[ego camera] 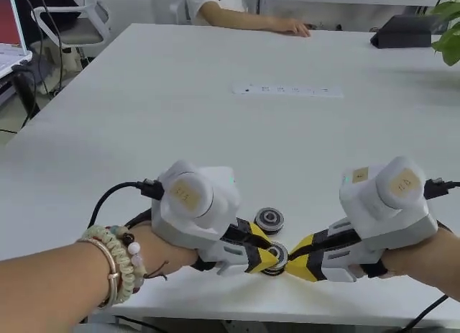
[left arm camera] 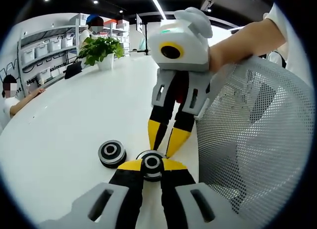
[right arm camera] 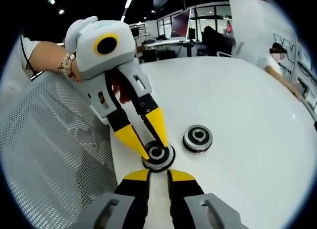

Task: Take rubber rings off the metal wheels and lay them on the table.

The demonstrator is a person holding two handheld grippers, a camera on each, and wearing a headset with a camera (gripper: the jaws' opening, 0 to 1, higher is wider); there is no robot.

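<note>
Wheel [left arm camera: 151,163] gripped between left fingers [left arm camera: 130,165], right fingers [left arm camera: 176,139] beside

The head view looks forward and down from above the near edge of the table [ego camera: 215,124]. The left gripper [ego camera: 266,257] and the right gripper [ego camera: 291,265] sit close beneath it. The left gripper view sits low over the tabletop and looks along its own jaws, facing the right gripper at very close range. The right gripper view sits just as low and faces the opposite way, straight at the left gripper. All three views share the same small patch: the wheel [ego camera: 277,255] at the jaw tips and the second wheel [ego camera: 269,219] just beside it.
</note>
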